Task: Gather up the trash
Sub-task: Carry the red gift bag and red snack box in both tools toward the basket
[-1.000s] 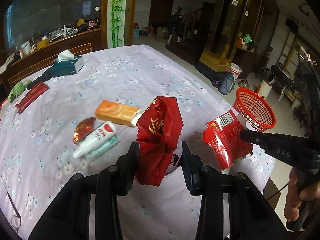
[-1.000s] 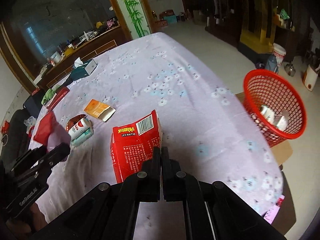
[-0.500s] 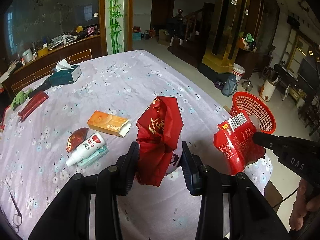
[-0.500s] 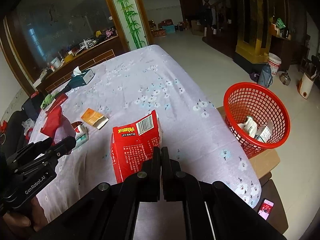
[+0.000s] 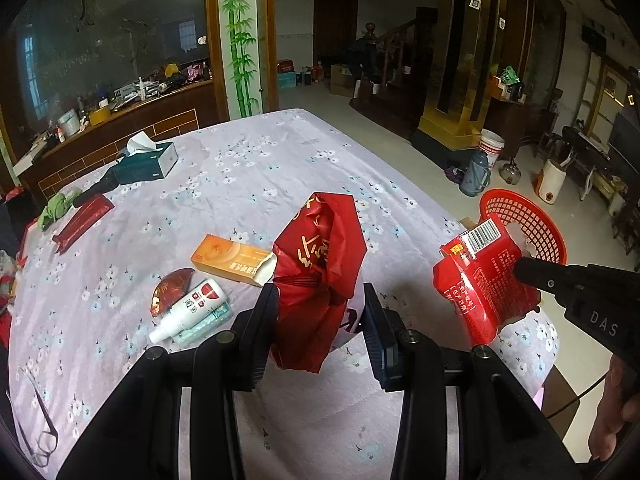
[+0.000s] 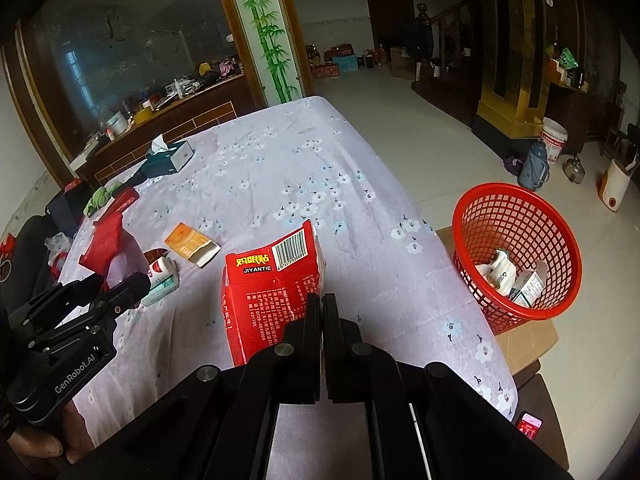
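Trash in both grippers, not binned yet. R gripper [image 6: 321, 312]: jaws pressed nearly together, pinching edge of flattened red carton [image 6: 266, 300], held upright above tablecloth [image 6: 280, 152], left of red basket [image 6: 516, 248] and well apart from it. L gripper [image 5: 320, 320]: jaws partly closed, pinching crumpled red plastic bag [image 5: 316, 276], bag sticks up between fingers, further left of basket than carton.

Basket sits off table edge on a cardboard box [image 6: 524, 336], lower than tabletop; already has a couple of discarded items inside.

Still on cloth, left of basket: orange box [image 5: 232, 258], white tube [image 5: 186, 310] w/ teal pack under it, dark red foil wrapper [image 5: 170, 290]. Tissue box [image 5: 146, 164] at far side, prob not trash.

Step in hand (judgement): carry carton to basket & drop. To do well: move R gripper right past table edge, get carton fully over basket opening before opening jaws, lower a bit so flat carton doesn't catch rim or sail out. Grip is on a thin edge, so avoid fast swing, could slip. Keep L bag clear of R path; bin it next, same way. Bag is light, release low inside rim.
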Available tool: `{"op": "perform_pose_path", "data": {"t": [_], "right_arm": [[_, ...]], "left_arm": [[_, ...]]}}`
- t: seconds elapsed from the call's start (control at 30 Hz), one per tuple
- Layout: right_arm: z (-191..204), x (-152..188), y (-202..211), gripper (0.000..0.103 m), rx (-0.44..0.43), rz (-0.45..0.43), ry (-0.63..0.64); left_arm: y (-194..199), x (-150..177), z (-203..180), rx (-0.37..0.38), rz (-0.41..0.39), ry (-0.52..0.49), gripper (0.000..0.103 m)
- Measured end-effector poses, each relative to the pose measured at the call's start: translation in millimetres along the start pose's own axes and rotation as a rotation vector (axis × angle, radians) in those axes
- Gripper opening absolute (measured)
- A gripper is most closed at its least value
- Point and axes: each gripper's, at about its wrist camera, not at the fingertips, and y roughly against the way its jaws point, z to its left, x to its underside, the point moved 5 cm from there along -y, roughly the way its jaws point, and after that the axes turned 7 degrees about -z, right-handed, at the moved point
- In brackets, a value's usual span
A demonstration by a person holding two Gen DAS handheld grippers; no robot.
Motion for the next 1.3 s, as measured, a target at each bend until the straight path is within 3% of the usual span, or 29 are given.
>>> {"op": "perform_pose_path", "data": {"t": [1.3], "right_arm": [[-9,-2,4,0.002,0.014,-0.002,-0.002]], "left_arm": [[-9,-4,-14,0.006,0.008,-0.027,0.039]]}}
